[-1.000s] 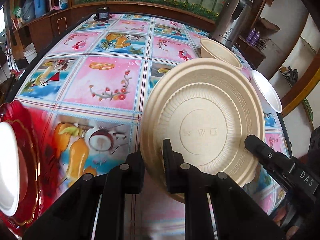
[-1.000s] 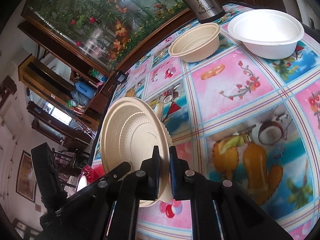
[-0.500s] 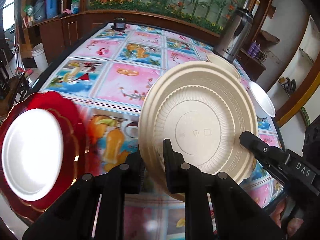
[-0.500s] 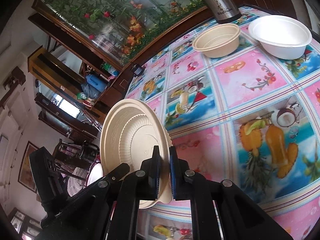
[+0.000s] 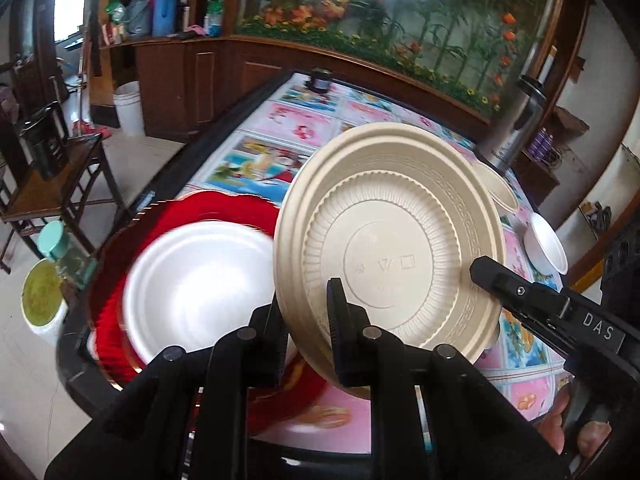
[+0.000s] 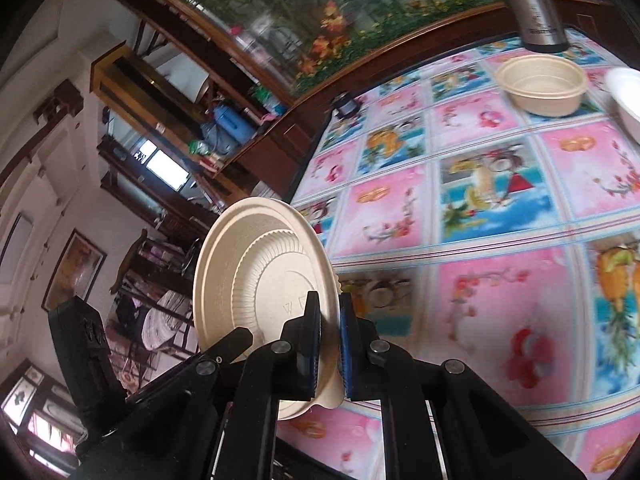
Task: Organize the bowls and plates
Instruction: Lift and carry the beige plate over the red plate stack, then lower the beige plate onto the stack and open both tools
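Both grippers hold one beige plate (image 5: 396,248) on edge, its underside facing the cameras. My left gripper (image 5: 304,320) is shut on its lower rim. My right gripper (image 6: 329,332) is shut on the rim too, and the plate (image 6: 256,280) stands upright left of it. The right gripper's finger also shows in the left wrist view (image 5: 520,292). A white plate (image 5: 200,292) lies on a red plate (image 5: 224,208) at the table's left edge, just left of the held plate. A beige bowl (image 6: 540,84) and a white bowl (image 6: 628,96) sit far right.
A steel kettle (image 6: 532,4) stands behind the bowls. A small dark jar (image 5: 320,80) sits at the table's far edge. The flowered tablecloth (image 6: 500,208) covers the table. A wooden chair (image 5: 52,172) and buckets stand on the floor to the left.
Both grippers have carried the beige plate left, toward the red and white plates, which now sit much closer and nearer the centre of the left view. The bowls have slid right.
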`<action>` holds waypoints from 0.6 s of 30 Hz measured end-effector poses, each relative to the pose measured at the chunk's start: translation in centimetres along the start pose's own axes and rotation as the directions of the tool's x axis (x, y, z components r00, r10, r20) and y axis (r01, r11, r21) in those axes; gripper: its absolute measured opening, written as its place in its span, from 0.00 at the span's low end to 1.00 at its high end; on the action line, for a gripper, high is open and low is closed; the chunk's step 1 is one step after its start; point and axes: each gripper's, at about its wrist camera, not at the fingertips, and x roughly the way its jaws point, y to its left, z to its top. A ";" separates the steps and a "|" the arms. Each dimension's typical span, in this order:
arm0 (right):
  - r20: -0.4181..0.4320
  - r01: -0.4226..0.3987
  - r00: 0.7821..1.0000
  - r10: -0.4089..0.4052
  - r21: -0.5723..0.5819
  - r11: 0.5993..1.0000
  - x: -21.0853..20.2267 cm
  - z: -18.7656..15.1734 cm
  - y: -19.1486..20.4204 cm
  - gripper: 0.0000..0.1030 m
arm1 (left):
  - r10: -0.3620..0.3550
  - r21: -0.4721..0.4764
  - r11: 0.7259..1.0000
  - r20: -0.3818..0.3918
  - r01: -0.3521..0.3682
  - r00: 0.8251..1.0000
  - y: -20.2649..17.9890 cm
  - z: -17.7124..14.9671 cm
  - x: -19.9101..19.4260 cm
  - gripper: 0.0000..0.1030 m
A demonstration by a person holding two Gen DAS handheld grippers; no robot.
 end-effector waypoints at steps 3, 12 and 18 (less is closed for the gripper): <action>-0.034 -0.019 0.999 0.018 -0.028 0.999 1.8 -0.3 2.0 0.08 | 0.032 -0.028 0.999 -0.006 -0.032 0.999 2.0 -0.1 -0.3 0.15; -0.142 -0.070 0.988 0.062 -0.054 0.996 6.3 -2.1 5.2 0.08 | 0.085 -0.095 0.992 -0.042 -0.088 0.996 6.8 -0.8 -0.5 0.15; -0.187 -0.071 0.981 0.059 -0.056 0.996 7.7 -3.0 6.0 0.08 | 0.060 -0.131 0.989 -0.088 -0.071 0.994 8.4 -1.5 0.0 0.16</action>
